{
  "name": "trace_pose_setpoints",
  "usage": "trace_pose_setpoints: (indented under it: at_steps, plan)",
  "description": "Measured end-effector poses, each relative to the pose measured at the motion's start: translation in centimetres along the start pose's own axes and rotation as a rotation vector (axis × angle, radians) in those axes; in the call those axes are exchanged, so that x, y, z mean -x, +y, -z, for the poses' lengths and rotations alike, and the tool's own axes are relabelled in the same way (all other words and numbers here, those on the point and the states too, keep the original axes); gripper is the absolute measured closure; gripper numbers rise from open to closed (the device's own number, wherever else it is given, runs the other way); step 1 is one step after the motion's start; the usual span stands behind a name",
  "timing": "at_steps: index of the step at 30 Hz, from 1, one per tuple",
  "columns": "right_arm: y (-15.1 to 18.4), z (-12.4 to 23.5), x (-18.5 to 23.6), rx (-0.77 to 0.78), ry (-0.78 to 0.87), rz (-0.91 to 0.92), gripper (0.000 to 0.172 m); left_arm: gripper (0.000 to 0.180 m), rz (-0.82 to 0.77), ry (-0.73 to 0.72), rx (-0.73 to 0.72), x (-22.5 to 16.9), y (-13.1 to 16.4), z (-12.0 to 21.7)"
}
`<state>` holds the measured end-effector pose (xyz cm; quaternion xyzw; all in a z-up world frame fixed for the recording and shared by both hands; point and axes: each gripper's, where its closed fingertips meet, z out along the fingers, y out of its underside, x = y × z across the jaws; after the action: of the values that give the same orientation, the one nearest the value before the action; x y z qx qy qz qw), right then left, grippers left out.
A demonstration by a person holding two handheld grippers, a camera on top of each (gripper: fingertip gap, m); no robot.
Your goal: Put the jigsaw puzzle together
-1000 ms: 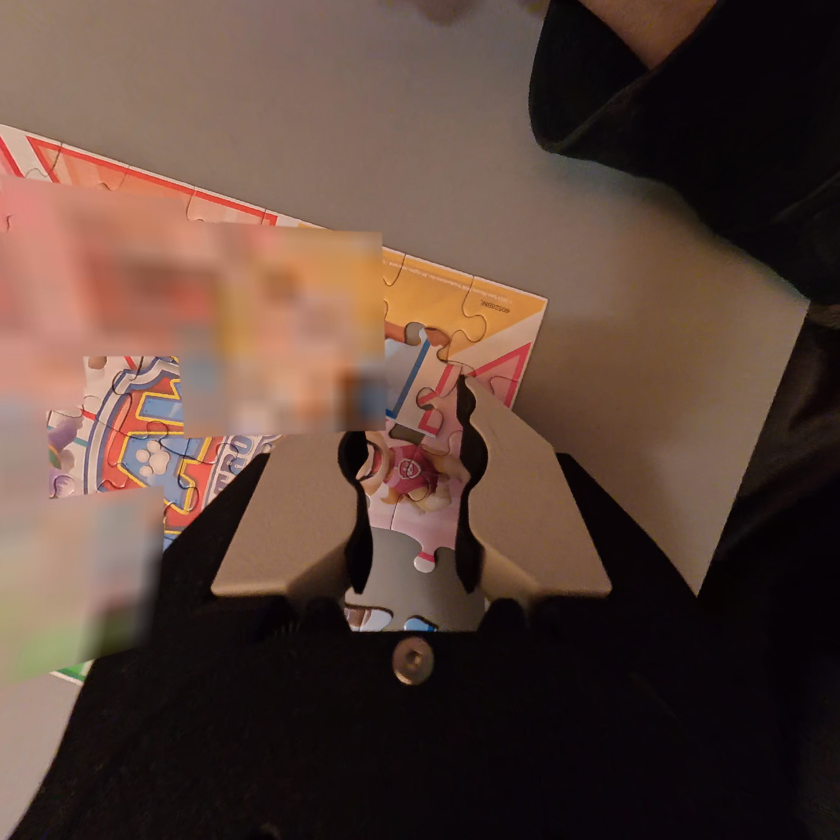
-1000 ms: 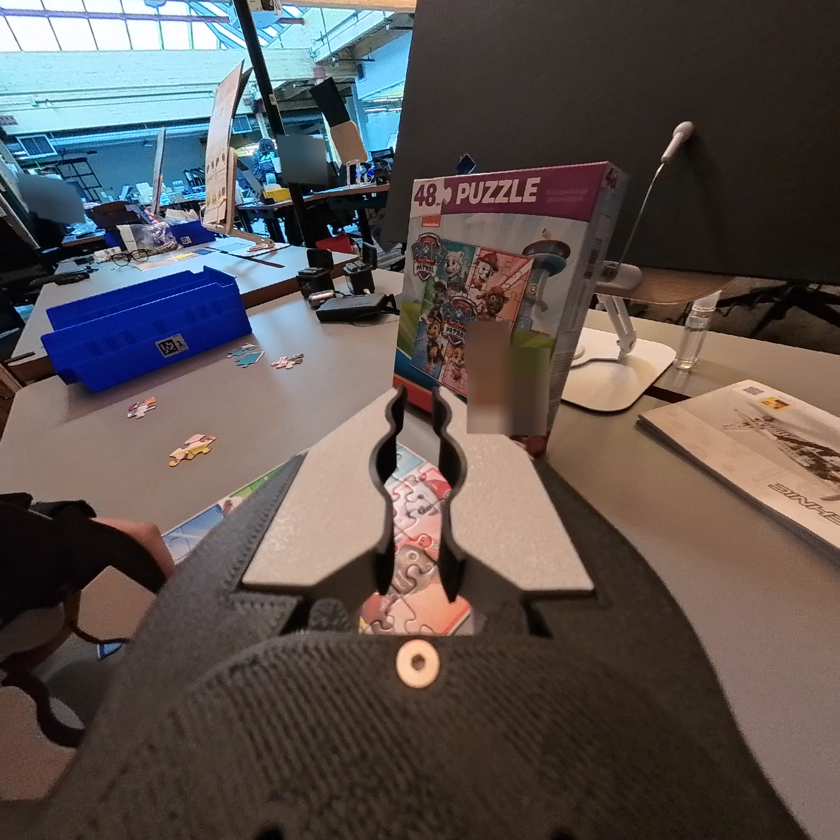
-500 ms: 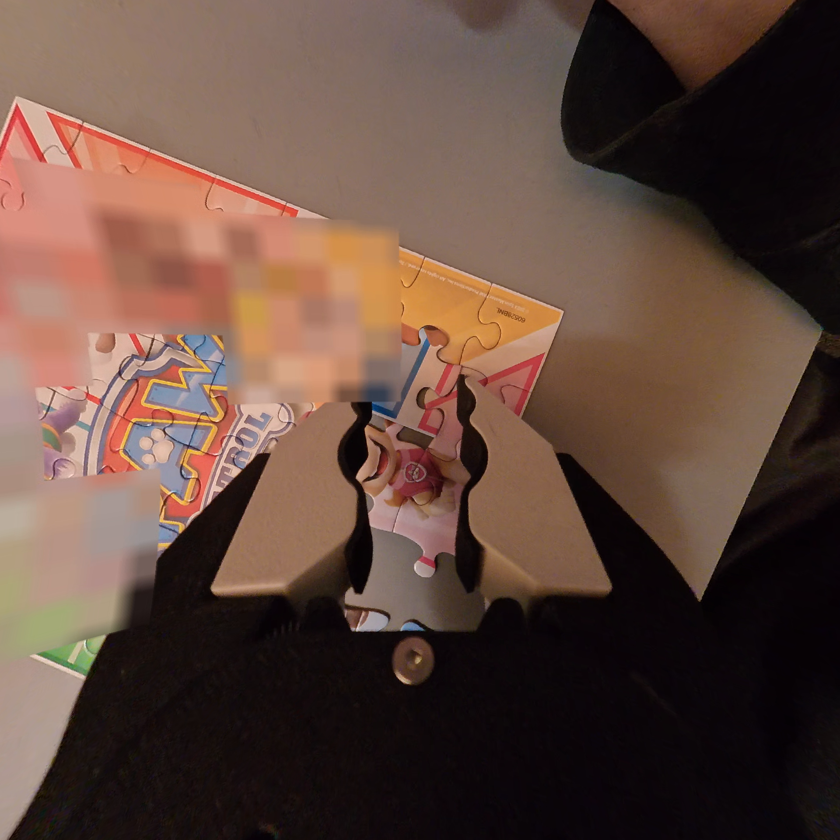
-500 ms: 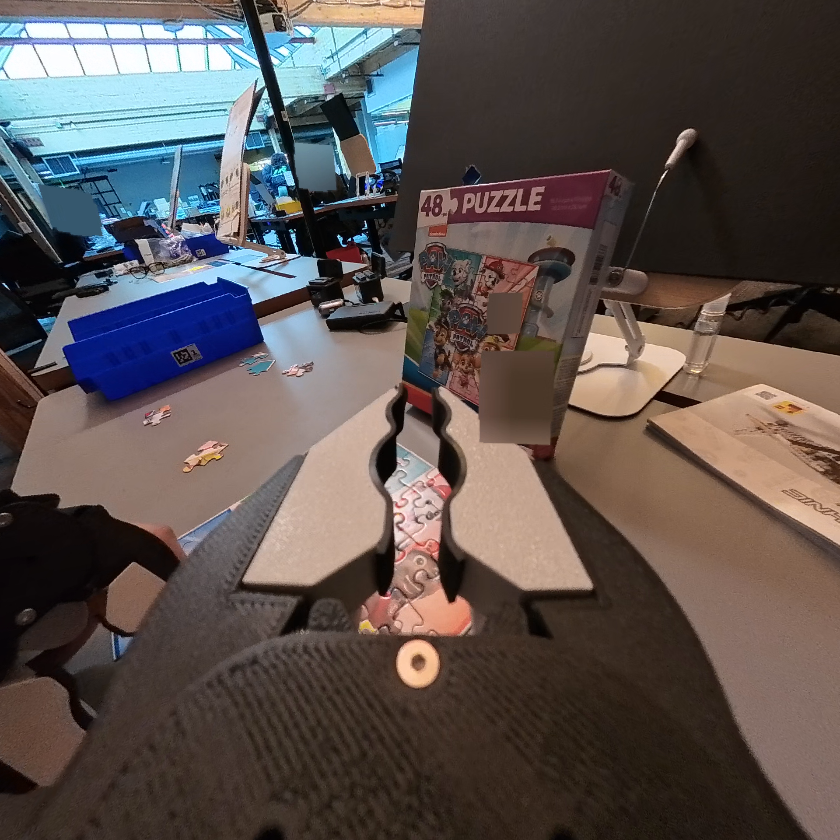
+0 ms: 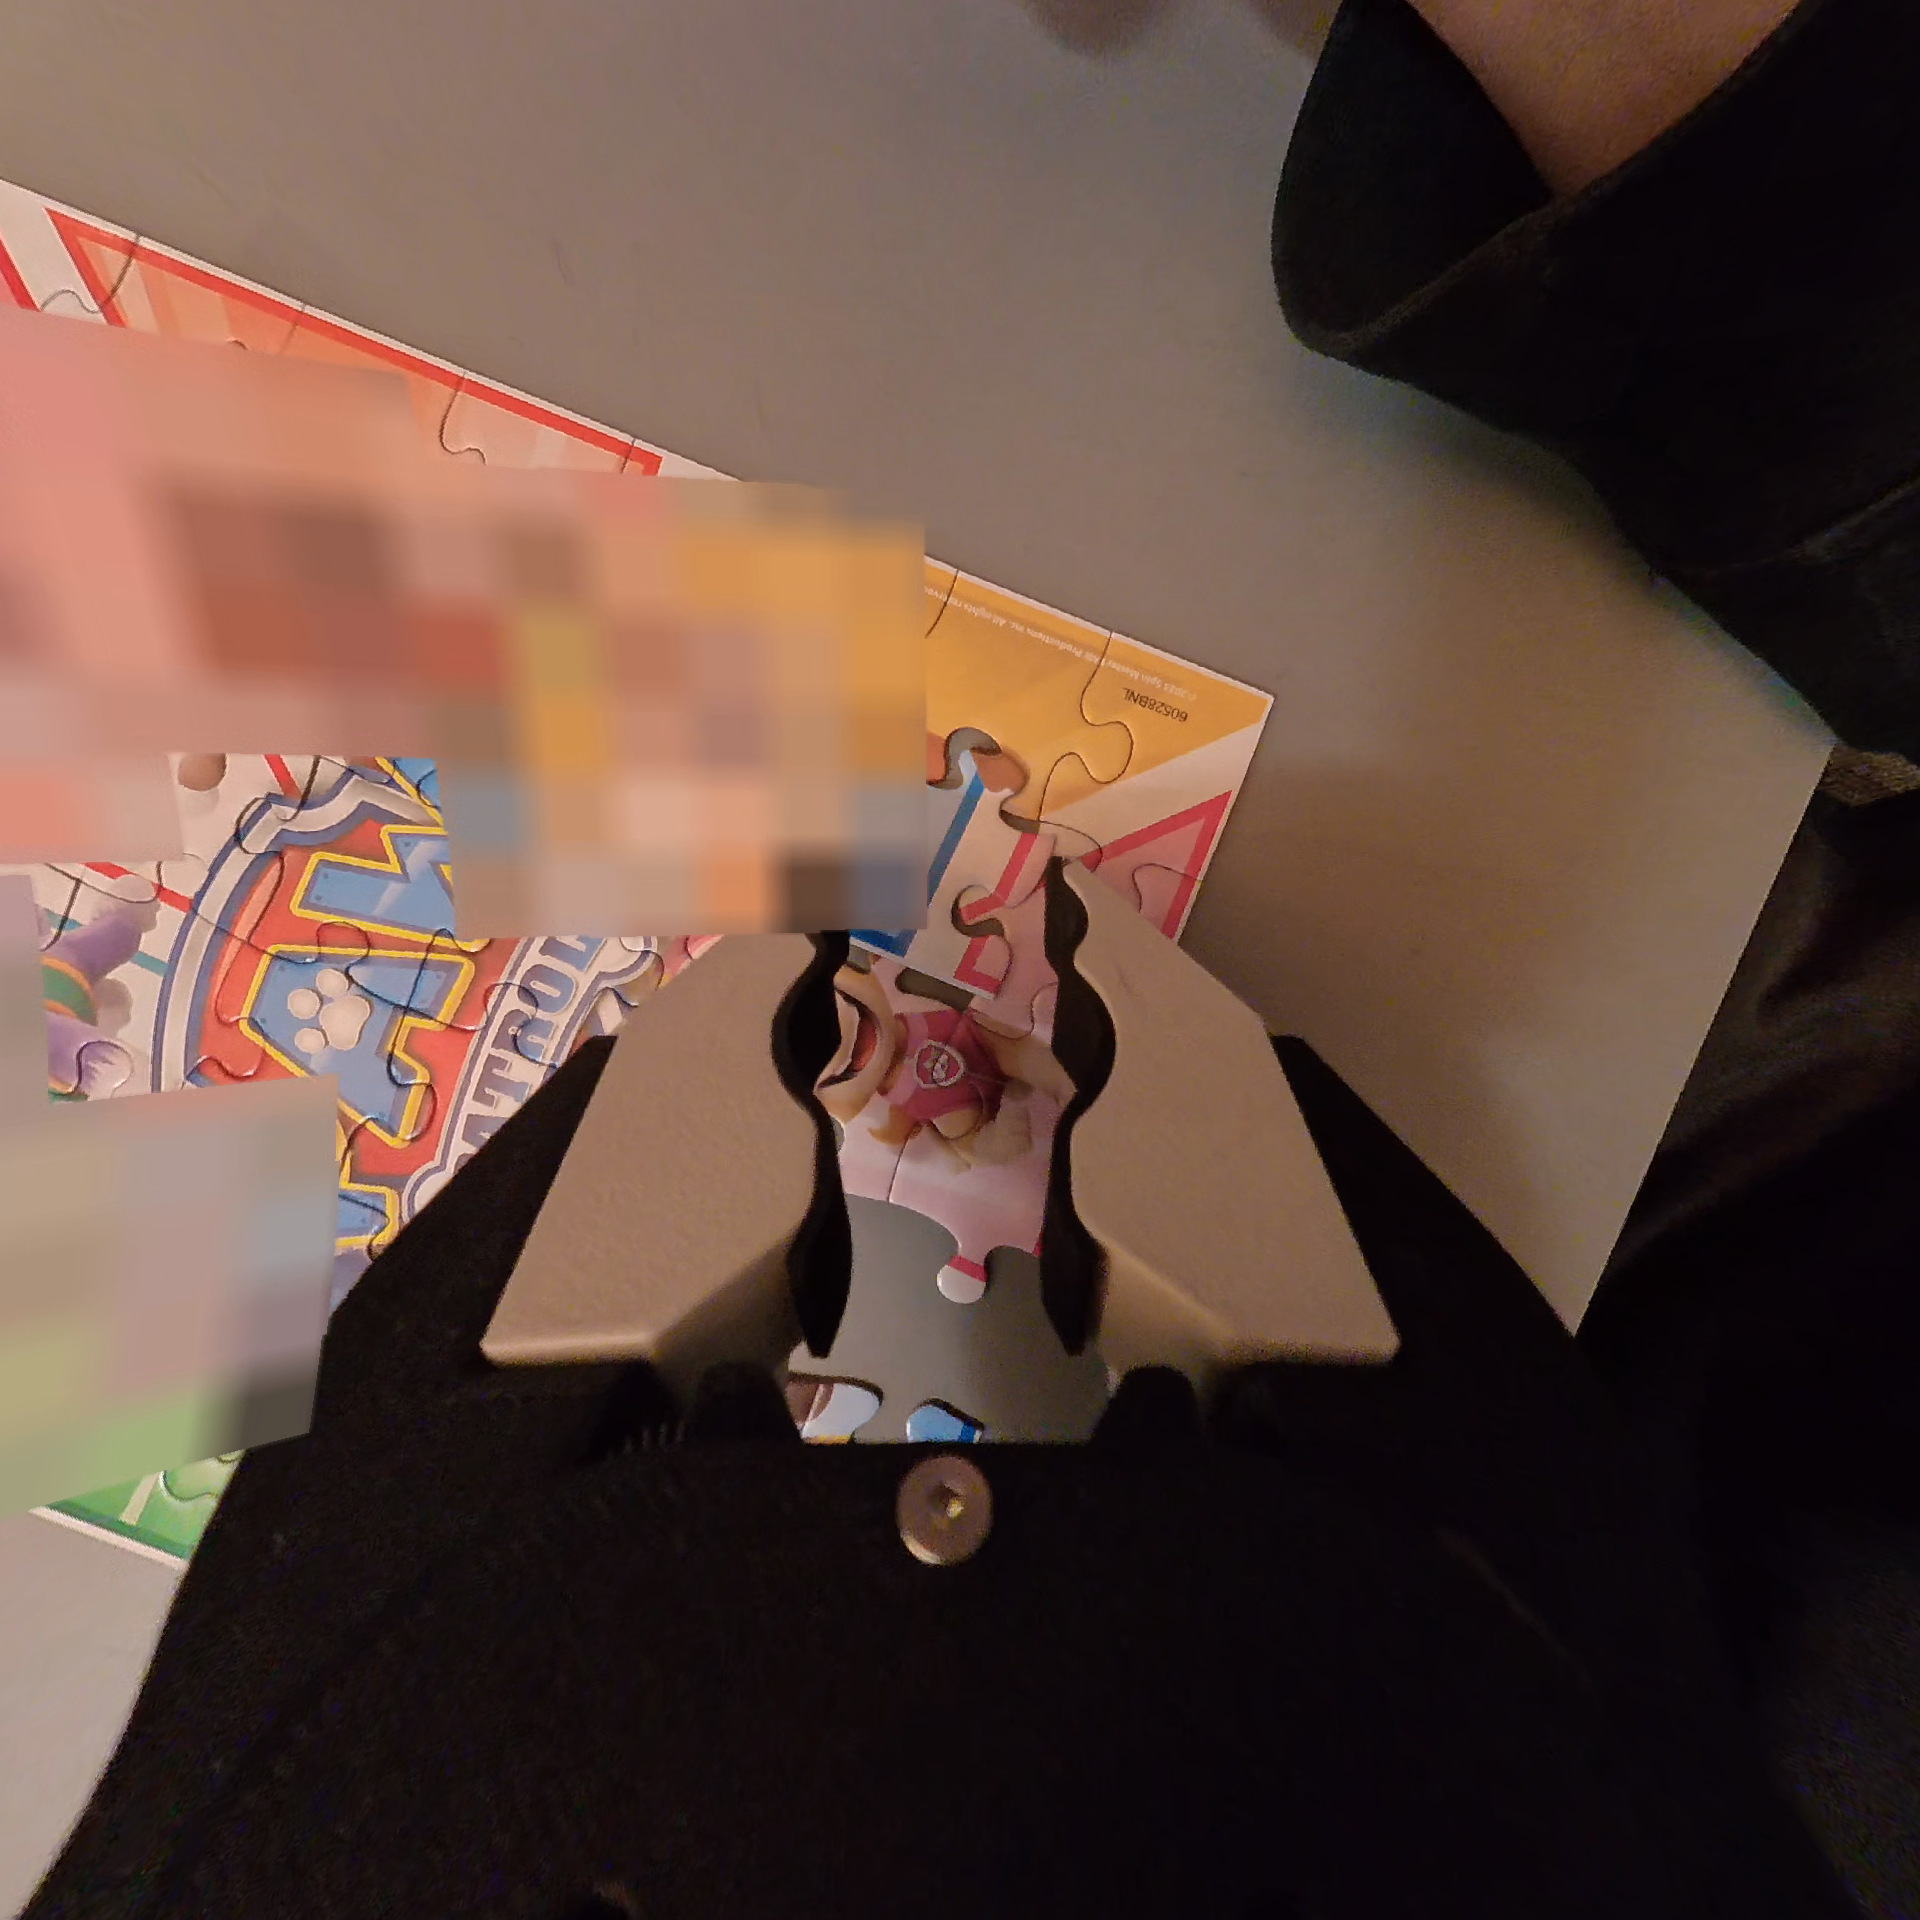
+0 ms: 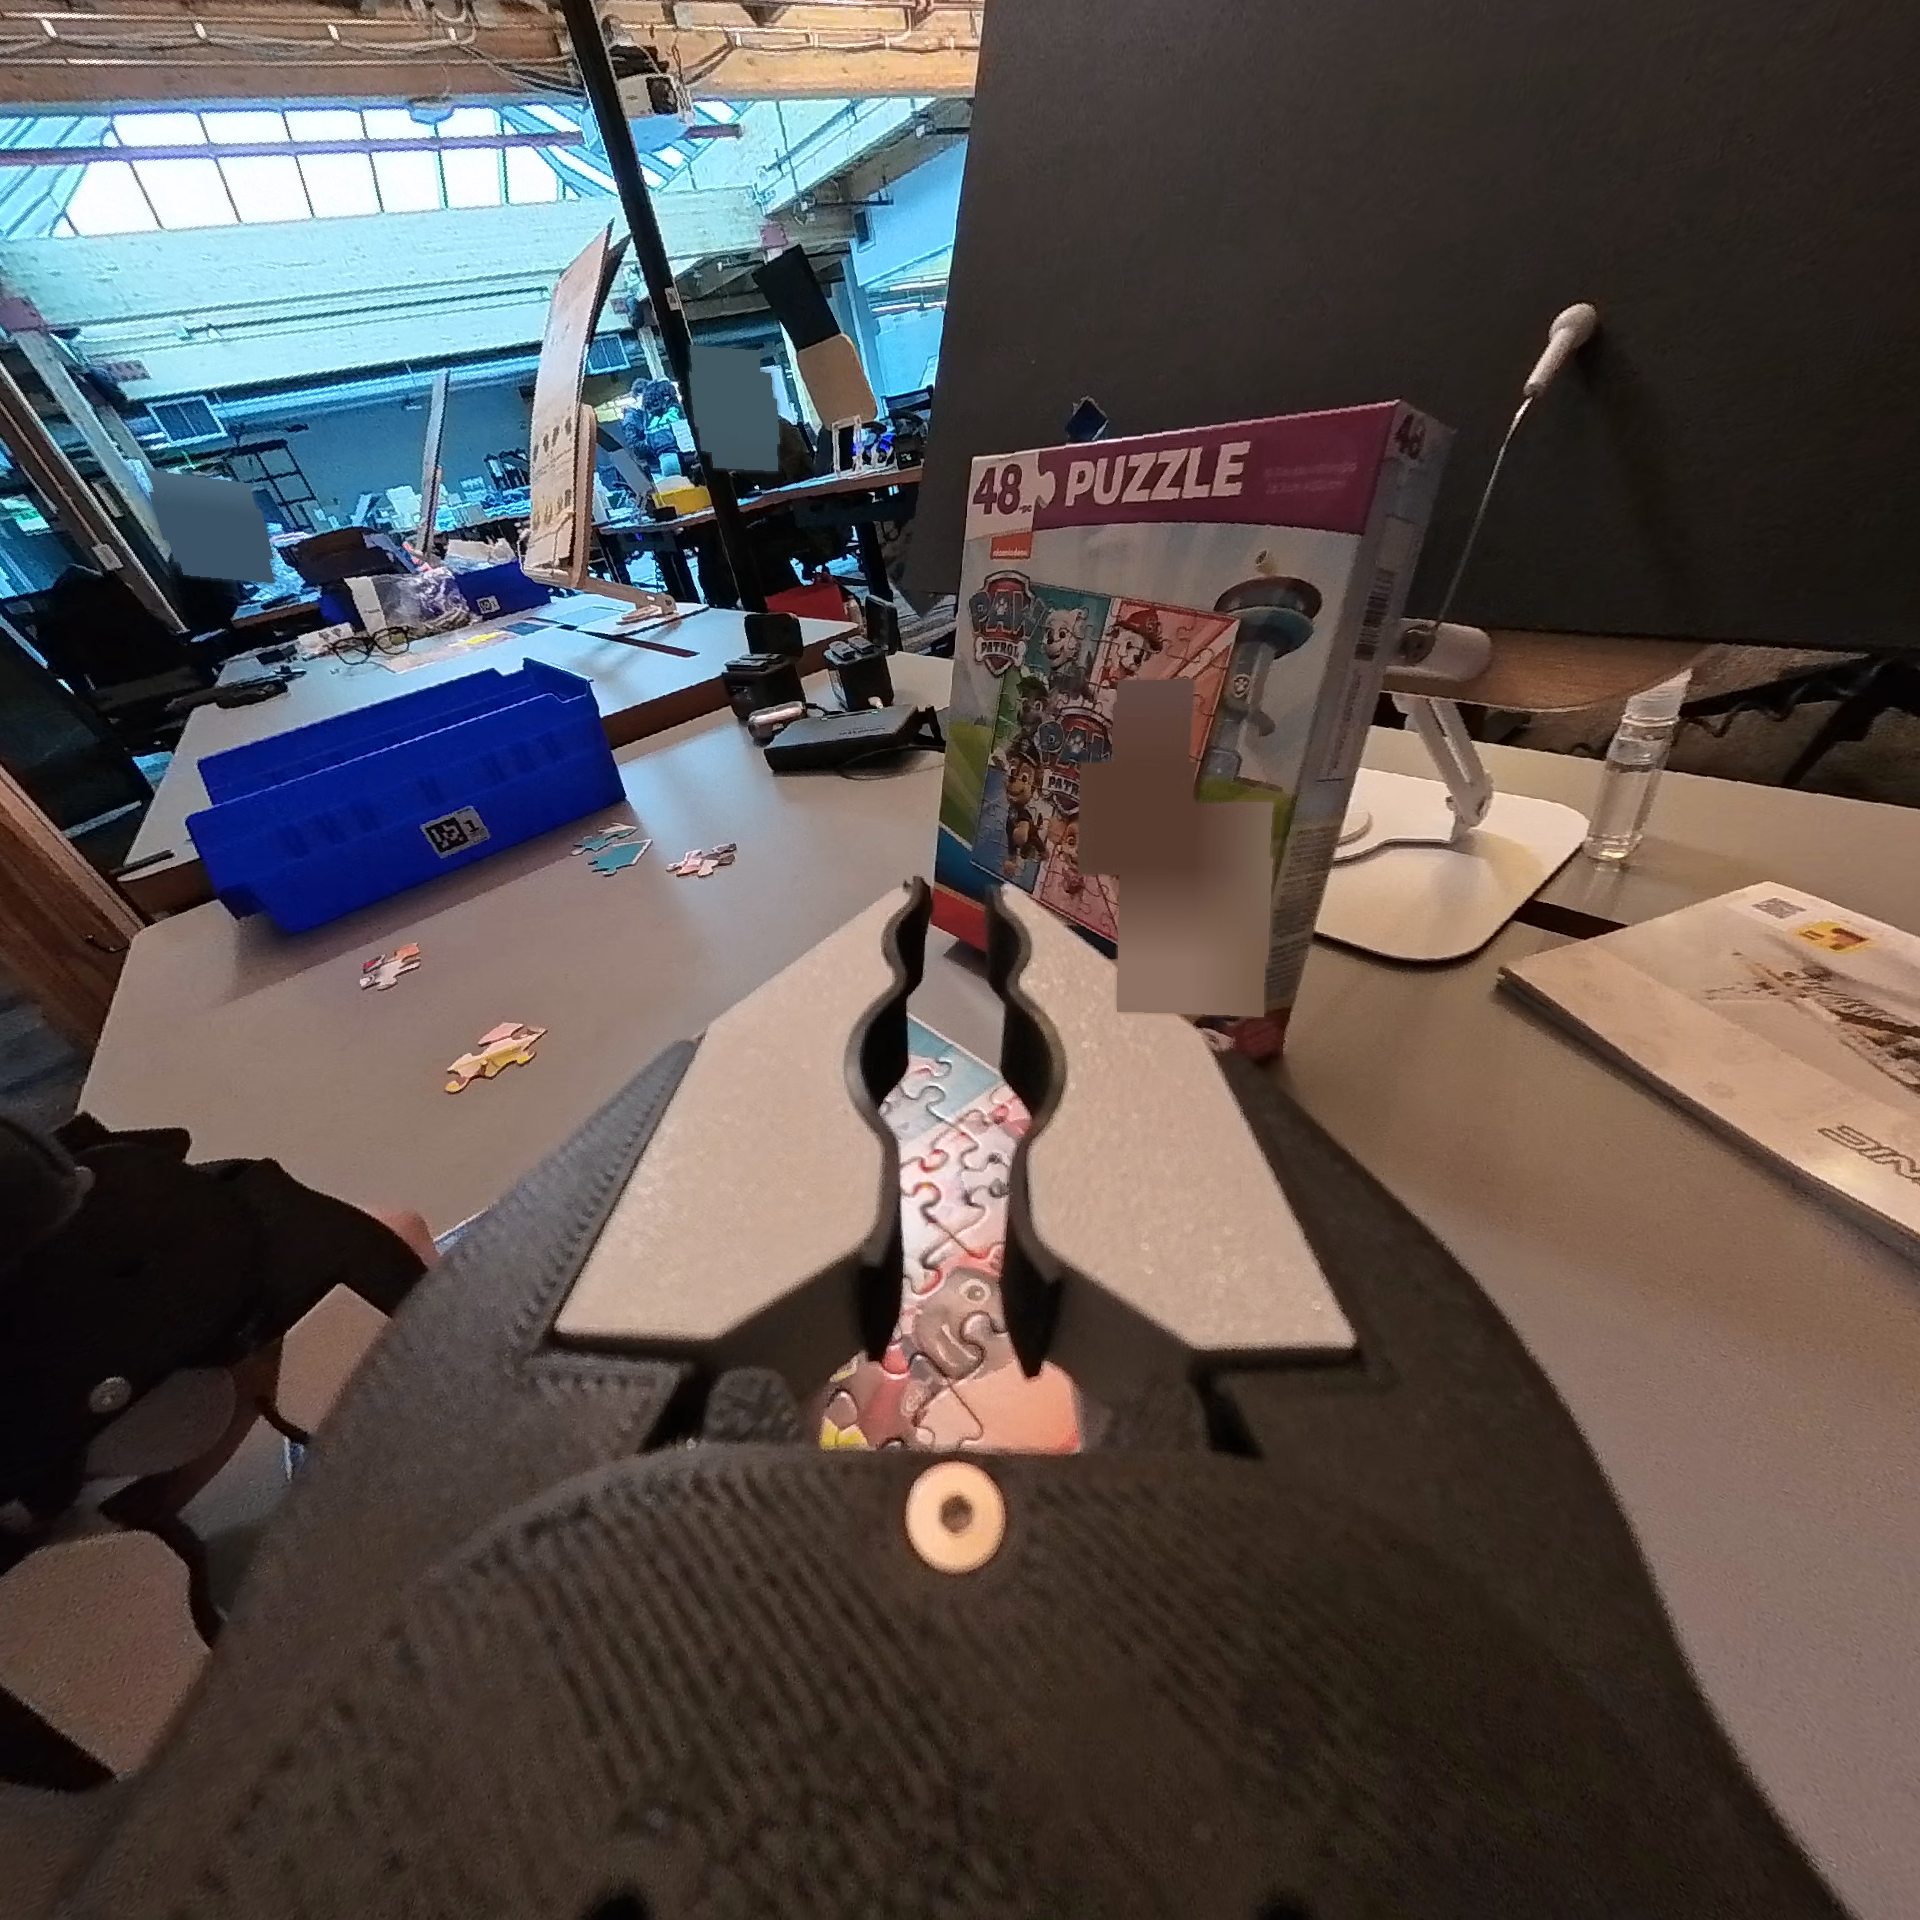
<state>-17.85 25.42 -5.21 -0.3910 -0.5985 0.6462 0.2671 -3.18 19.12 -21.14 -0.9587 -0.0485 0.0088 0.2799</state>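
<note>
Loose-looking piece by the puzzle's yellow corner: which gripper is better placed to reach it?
Left, probably. The left gripper is open directly above the puzzle, with that piece just past its fingertips. The right gripper aims forward toward the puzzle box.

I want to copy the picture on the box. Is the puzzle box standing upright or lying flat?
Upright: the puzzle box stands on its bottom edge on the grey table, front facing the camera.

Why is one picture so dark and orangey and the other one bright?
In the left wrist view the gripper hangs close over the jigsaw puzzle, so its dark body and the person's sleeve shade it, giving a dim, warm tint. The right wrist view looks across the table toward skylights, so daylight fills it; straight edges bend near the frame's rim.
</note>
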Motion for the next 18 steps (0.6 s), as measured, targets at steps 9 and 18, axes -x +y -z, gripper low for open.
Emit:
trace_pose_setpoints:
  at_steps: [9, 18]
  plan:
    - [-0.26, 0.15, 0.07, -0.018, -0.015, -0.021, 0.162, 0.143, 0.015, 0.009, 0.005, -0.11, -0.03, -0.03]
    - [-0.64, 0.35, 0.17, -0.038, -0.029, -0.038, 0.162, 0.143, 0.020, 0.009, 0.016, -0.18, 0.00, -0.08]
